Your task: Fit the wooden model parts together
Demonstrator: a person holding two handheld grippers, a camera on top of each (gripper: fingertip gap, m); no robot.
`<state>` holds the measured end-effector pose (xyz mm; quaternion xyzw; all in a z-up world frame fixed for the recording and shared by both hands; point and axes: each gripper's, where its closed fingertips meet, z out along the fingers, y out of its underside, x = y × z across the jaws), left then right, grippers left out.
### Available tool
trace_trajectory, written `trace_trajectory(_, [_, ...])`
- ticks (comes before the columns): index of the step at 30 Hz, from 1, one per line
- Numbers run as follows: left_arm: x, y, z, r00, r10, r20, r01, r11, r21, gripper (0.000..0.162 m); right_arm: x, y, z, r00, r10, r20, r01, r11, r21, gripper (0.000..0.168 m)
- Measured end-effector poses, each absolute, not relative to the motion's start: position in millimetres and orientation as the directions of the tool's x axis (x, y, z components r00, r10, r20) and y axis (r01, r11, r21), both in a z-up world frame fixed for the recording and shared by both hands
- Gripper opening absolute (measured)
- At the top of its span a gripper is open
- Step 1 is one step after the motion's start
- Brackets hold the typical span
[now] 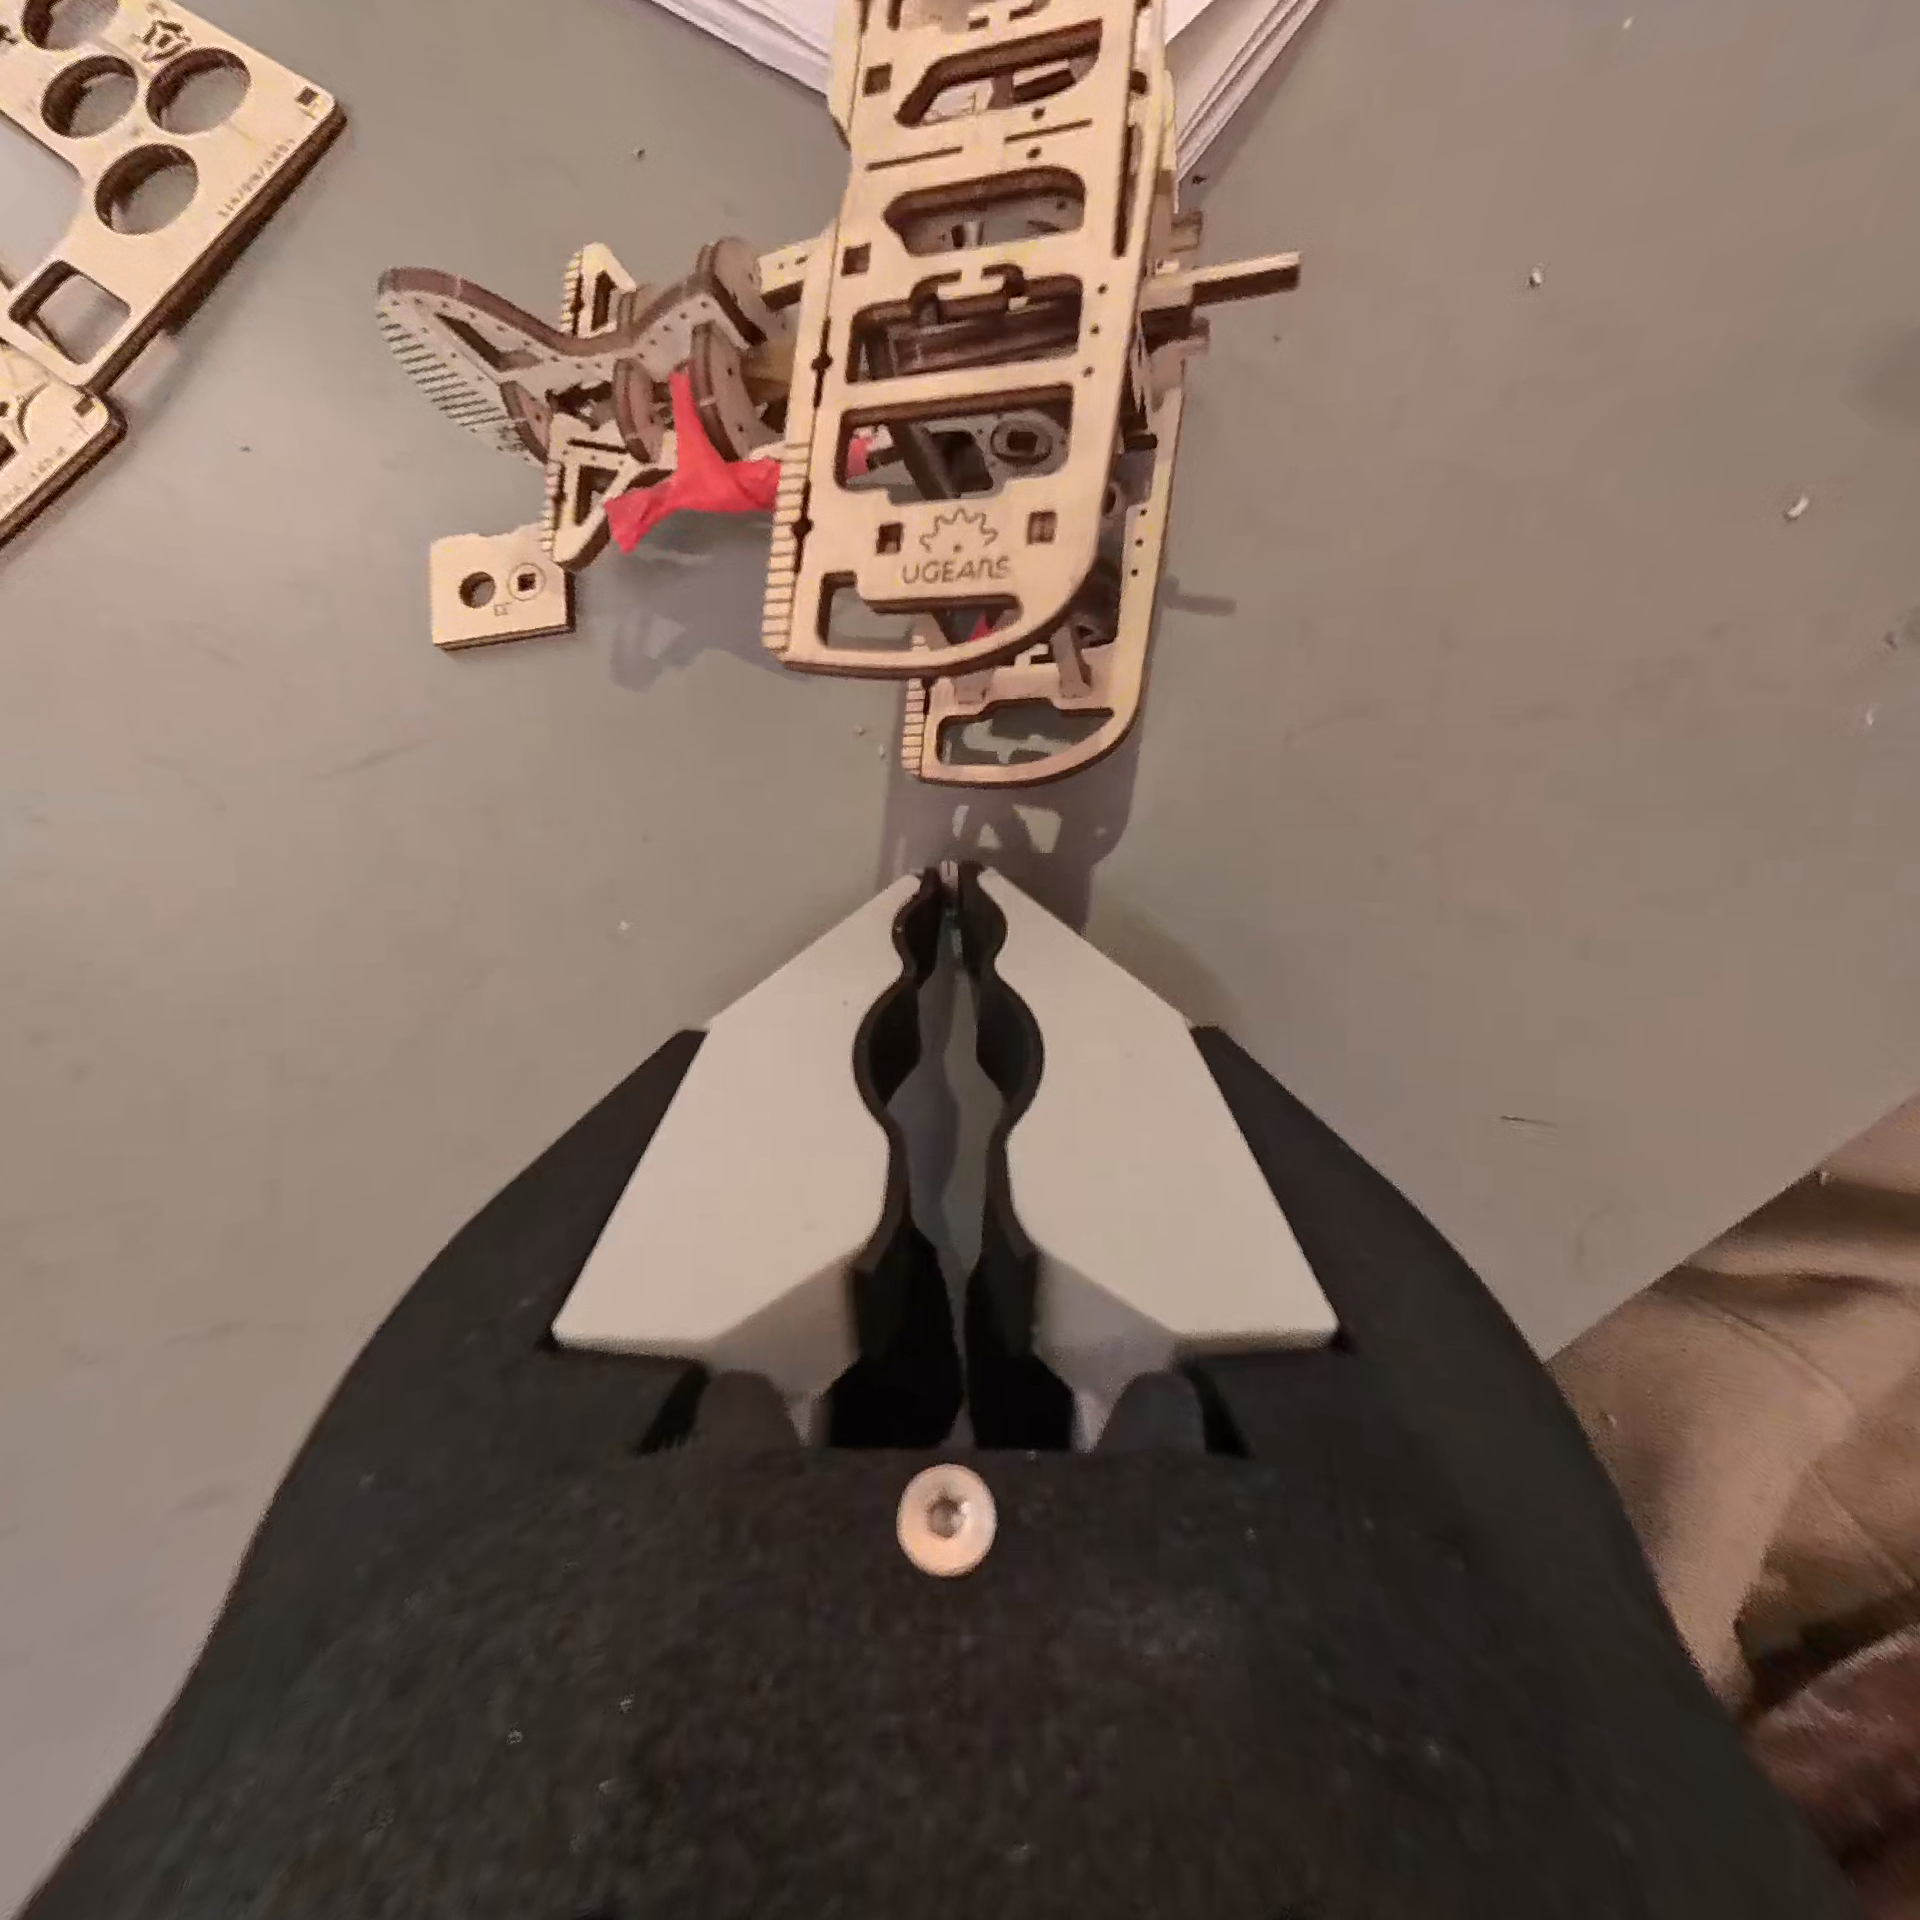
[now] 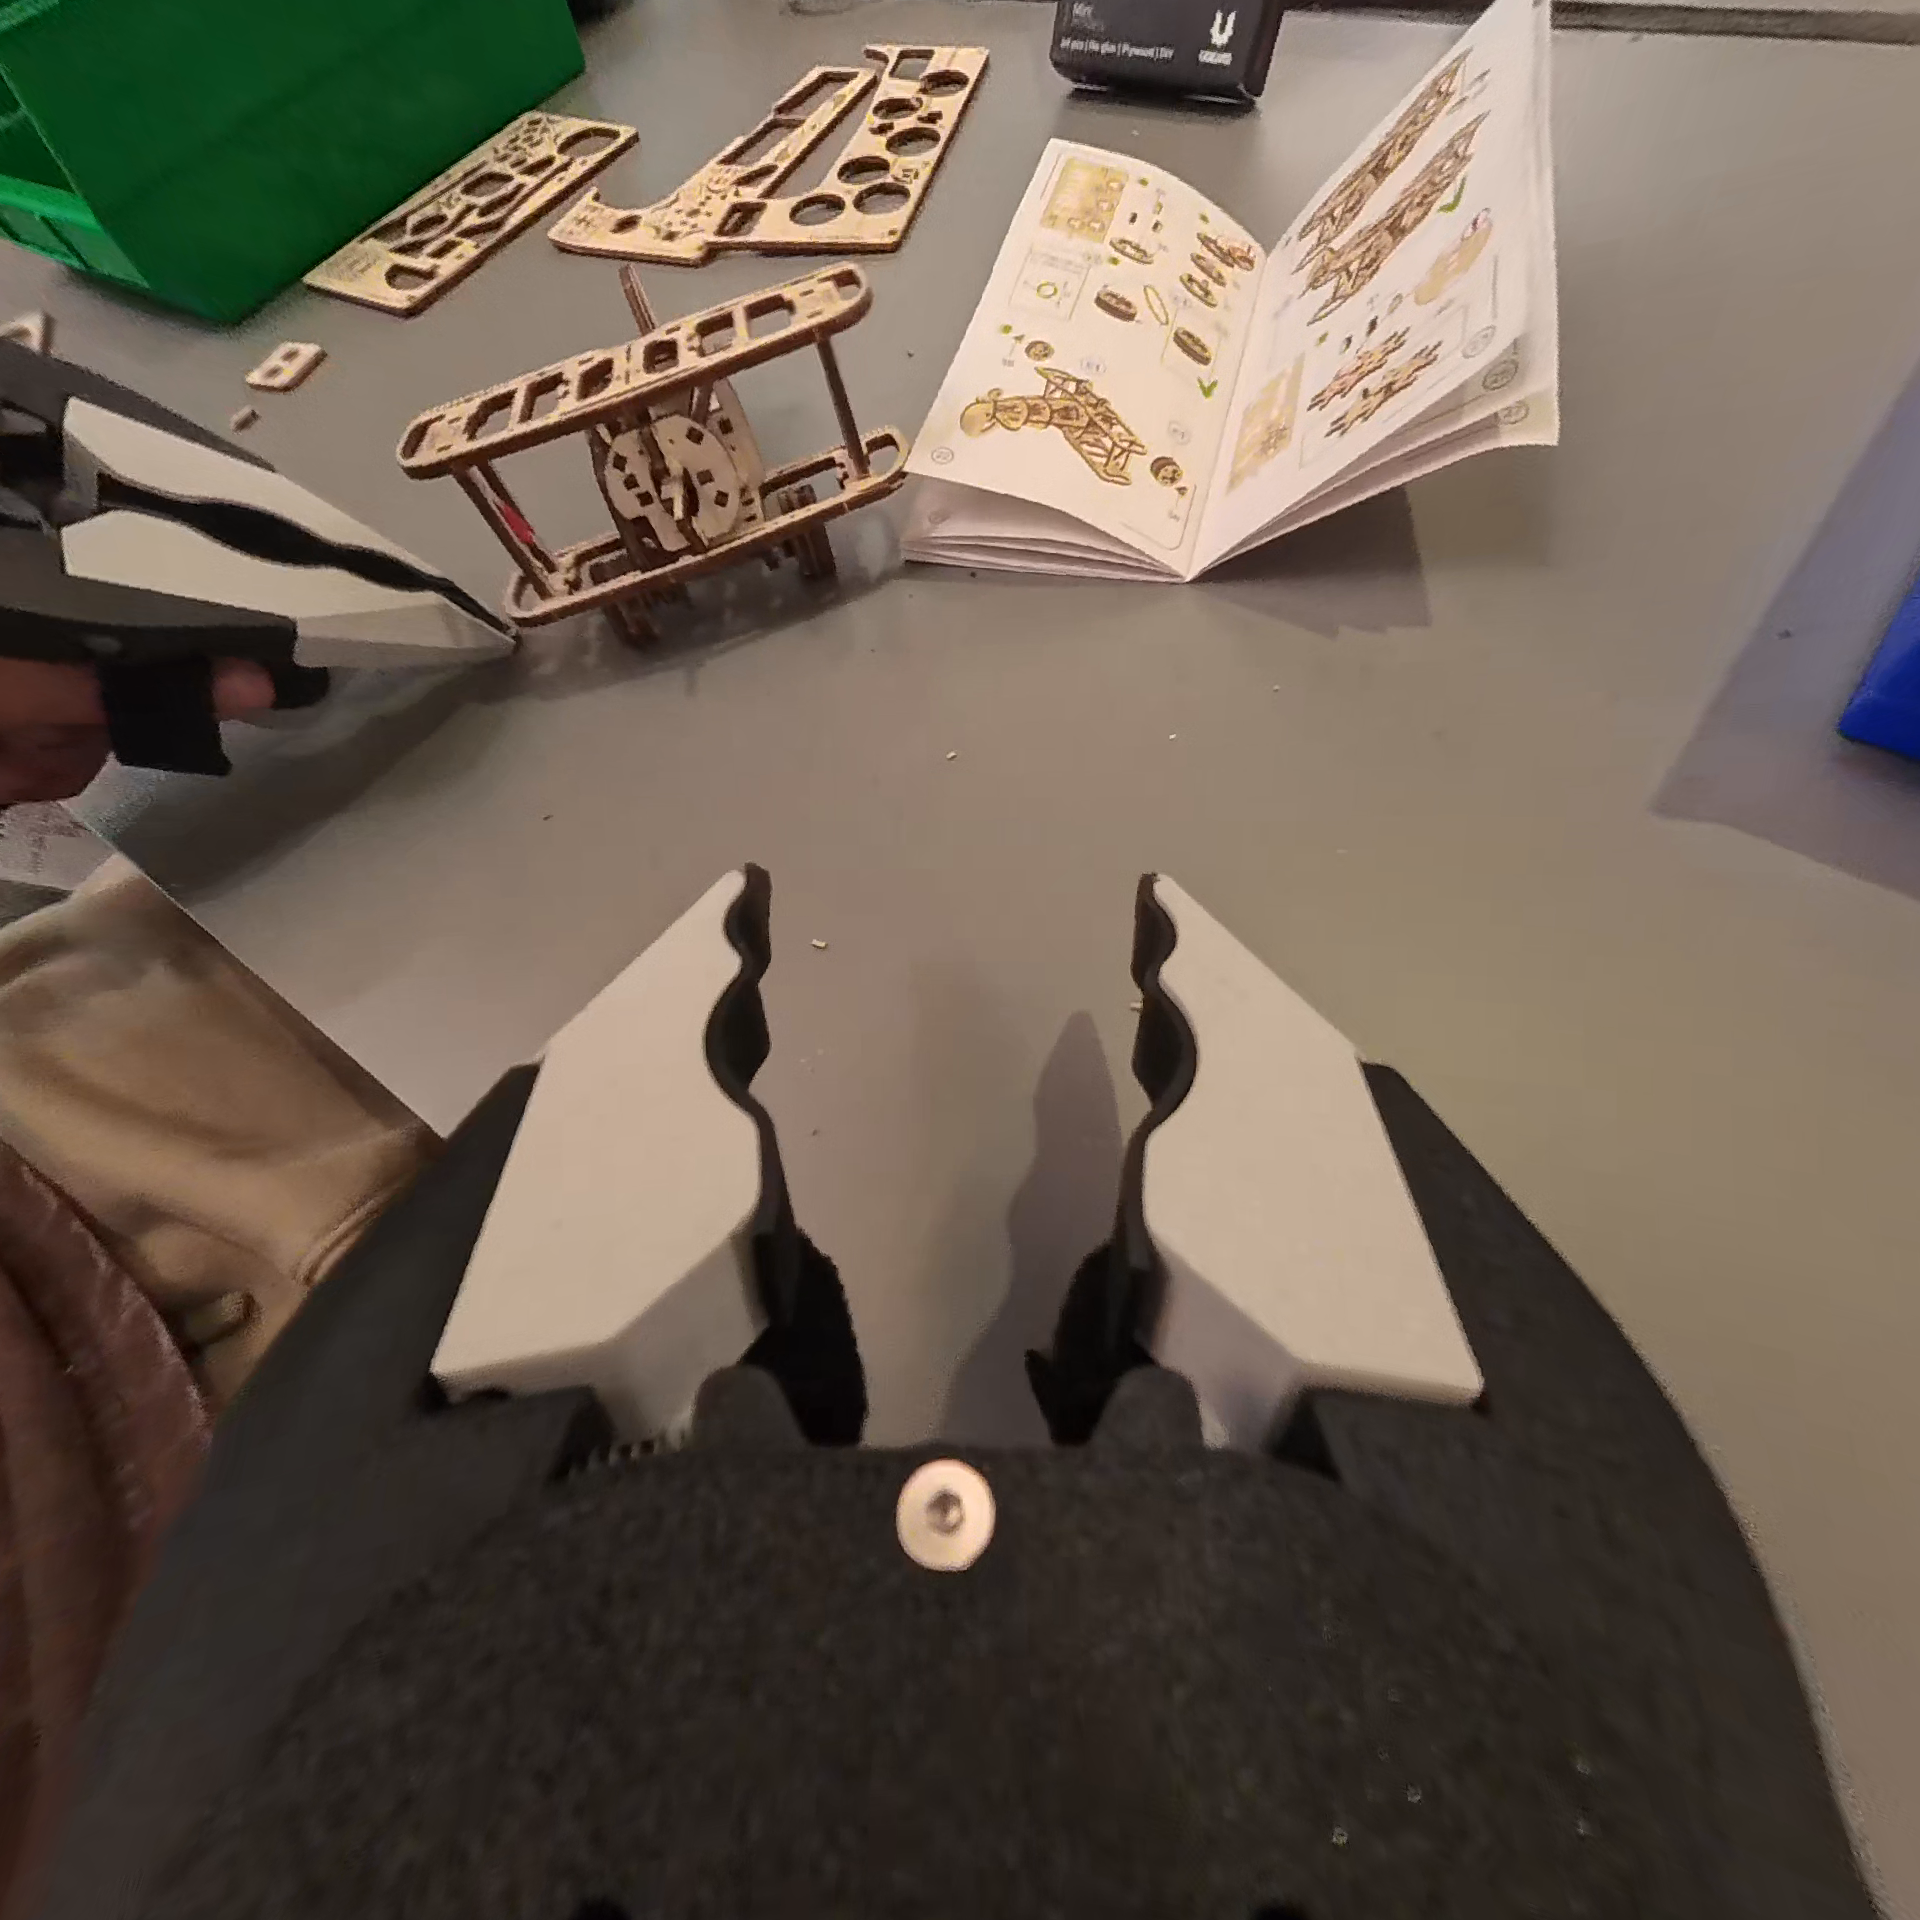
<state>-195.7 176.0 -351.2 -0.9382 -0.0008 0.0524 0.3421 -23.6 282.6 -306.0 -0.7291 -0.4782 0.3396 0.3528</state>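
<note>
The wooden biplane model (image 2: 655, 468) stands in the upper centre of the frame, nearly assembled, with the left gripper (image 1: 951, 873) closed on nothing just before its wingtip and the right gripper (image 2: 951, 894) wide and empty, so I judge the next move is fetching a loose part.

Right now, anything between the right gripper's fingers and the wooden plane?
Nothing solid: in the right wrist view, only bare grey table with a few wood crumbs separates the open right gripper from the wooden plane.

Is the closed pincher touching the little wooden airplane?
Apart. In the left wrist view, bare grey table shows between the left gripper tips and the wooden airplane; its fingers are shut on nothing visible.
</note>
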Motion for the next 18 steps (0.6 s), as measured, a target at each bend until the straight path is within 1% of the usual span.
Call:
trace_trajectory(3, [-214, 163, -346, 0.992, 0.079, -0.103, -0.007, -0.762, -0.648, 0.0, -24, 282, -307, 0.307, 0.931, -0.2, 0.446, -0.326, -0.834, 0.068])
trace_trajectory(5, [-247, 139, -340, 0.981, 0.137, -0.138, 0.017, -0.768, -0.64, 0.0, -24, 282, -307, 0.303, 0.934, -0.19, 0.45, -0.316, -0.835, 0.068])
trace_trajectory(7, [-300, 102, -333, 0.953, 0.261, -0.153, 0.104, -0.758, -0.644, 0.0, -24, 282, -307, 0.297, 0.941, -0.16, 0.458, -0.288, -0.841, 0.068])
trace_trajectory(9, [-347, 63, -334, 0.935, 0.339, -0.108, 0.2, -0.751, -0.629, 0.0, -28, 286, -305, 0.289, 0.947, -0.142, 0.454, -0.266, -0.85, 0.067])
trace_trajectory(10, [-366, 47, -337, 0.93, 0.353, -0.108, 0.217, -0.761, -0.612, 0.0, -32, 289, -305, 0.28, 0.95, -0.136, 0.454, -0.256, -0.853, 0.067])
trace_trajectory(12, [-395, 33, -336, 0.928, 0.343, -0.144, 0.187, -0.765, -0.617, 0.0, -45, 305, -308, 0.283, 0.952, -0.113, 0.487, -0.245, -0.838, 0.067])
trace_trajectory(15, [-413, 32, -345, 0.931, 0.333, -0.149, 0.194, -0.799, -0.569, 0.001, -81, 338, -304, 0.301, 0.947, -0.114, 0.507, -0.26, -0.822, 0.066])
trace_trajectory(17, [-415, 39, -348, 0.934, 0.336, -0.125, 0.208, -0.793, -0.573, 0.008, -110, 358, -303, 0.29, 0.952, -0.094, 0.537, -0.243, -0.808, 0.067])
trace_trajectory(18, [-415, 41, -349, 0.93, 0.351, -0.105, 0.233, -0.786, -0.573, 0.015, -125, 367, -304, 0.283, 0.955, -0.082, 0.547, -0.231, -0.805, 0.067])
